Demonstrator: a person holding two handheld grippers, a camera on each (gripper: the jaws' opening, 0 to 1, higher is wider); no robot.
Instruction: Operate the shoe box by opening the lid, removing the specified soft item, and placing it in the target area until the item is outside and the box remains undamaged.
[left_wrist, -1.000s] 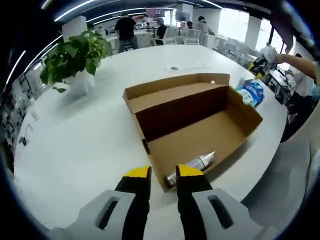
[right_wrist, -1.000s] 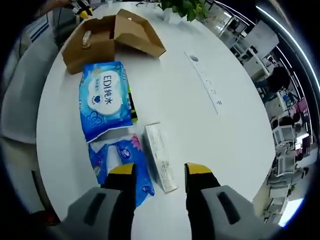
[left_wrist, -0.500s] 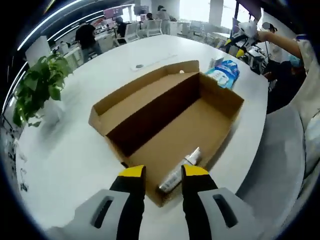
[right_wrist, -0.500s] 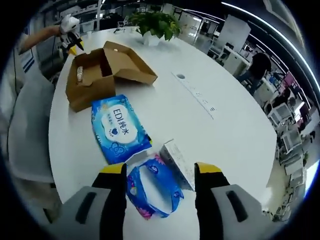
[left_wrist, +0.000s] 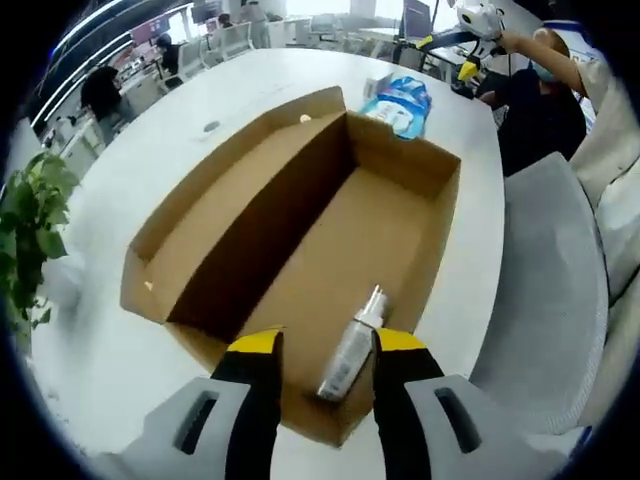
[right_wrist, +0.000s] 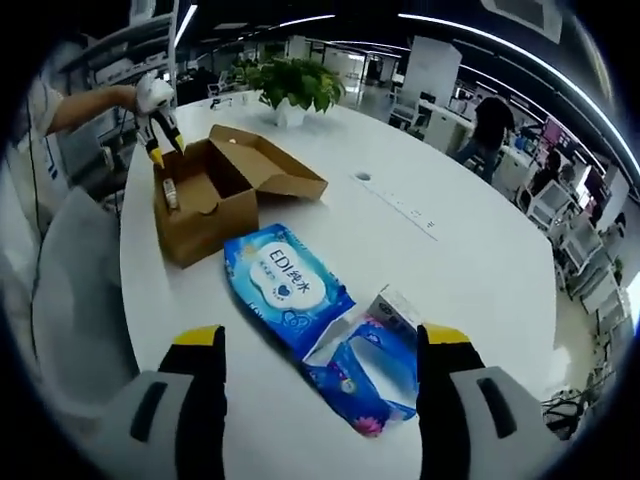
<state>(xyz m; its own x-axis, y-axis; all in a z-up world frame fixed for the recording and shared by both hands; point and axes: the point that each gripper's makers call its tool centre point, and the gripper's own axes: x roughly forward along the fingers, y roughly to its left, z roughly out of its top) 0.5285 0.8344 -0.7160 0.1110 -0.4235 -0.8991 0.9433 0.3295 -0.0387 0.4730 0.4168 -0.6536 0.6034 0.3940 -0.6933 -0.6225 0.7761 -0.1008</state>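
Left gripper view: left gripper (left_wrist: 326, 345) open, empty, had closed in over shoe box (left_wrist: 390, 160); bottle (left_wrist: 352, 346) between its tips.
Right gripper view: right gripper (right_wrist: 322, 340) wide open, empty; wipes pack (right_wrist: 286, 285) ahead.

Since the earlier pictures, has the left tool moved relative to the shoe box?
Yes. The left tool has come forward over the shoe box, closer to the bottle inside.

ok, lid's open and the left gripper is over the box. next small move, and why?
Probably ease the left gripper down into the open box onto the small bottle. The jaws stand open on either side of it, and it lies loose on the box floor near the wall closest to the gripper. The blue wipes pack already lies out on the table, by the open right gripper.
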